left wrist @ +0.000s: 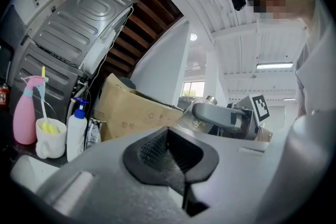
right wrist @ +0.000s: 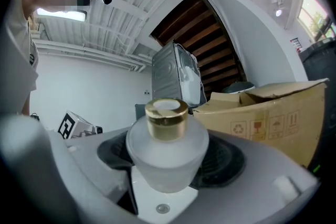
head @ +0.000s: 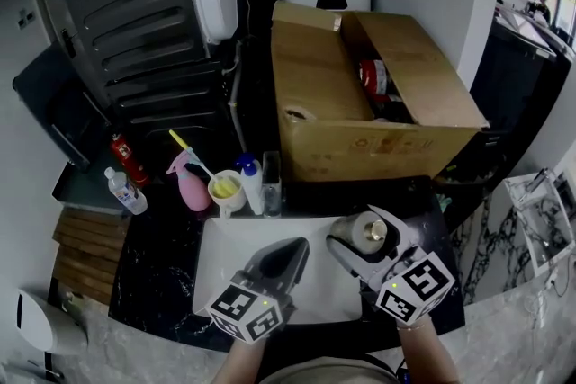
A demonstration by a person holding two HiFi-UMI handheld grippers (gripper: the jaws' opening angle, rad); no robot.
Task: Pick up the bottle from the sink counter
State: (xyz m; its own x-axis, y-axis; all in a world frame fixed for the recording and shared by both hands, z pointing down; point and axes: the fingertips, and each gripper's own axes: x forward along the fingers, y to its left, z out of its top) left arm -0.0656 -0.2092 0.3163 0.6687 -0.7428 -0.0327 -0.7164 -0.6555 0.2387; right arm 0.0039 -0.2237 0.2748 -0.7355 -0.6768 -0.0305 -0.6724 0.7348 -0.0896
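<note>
Since the squat frosted-glass bottle with the gold cap (right wrist: pixel 167 149) is clamped in my right gripper (head: pixel 371 240), I judge the pick to be made. In the head view the bottle hangs above the right end of the white sink basin (head: pixel 225 247), and it looks clear of the black marbled table (head: pixel 162 265) rather than standing on it. I cannot see its base, so that is a reading and not a certainty. As I see it, all that is left is to carry the bottle clear and keep it steady.

My right jaws stand apart only as far as the bottle's body is wide, with a ribbed pad against each side below the shoulder. The cap and neck rise free above them. The gripper tips upward, so the bottle leans with it.

My left gripper (head: pixel 286 258) hovers over the basin just beside the right one. Its jaws are together with nothing between them, and they touch nothing.

Farther out, a pink spray bottle (head: pixel 191 184), a white cup (head: pixel 227 192) and a white pump bottle with a blue top (head: pixel 250 183) stand in a row behind the basin. A brown cardboard box (head: pixel 360 139) sits beyond them.
</note>
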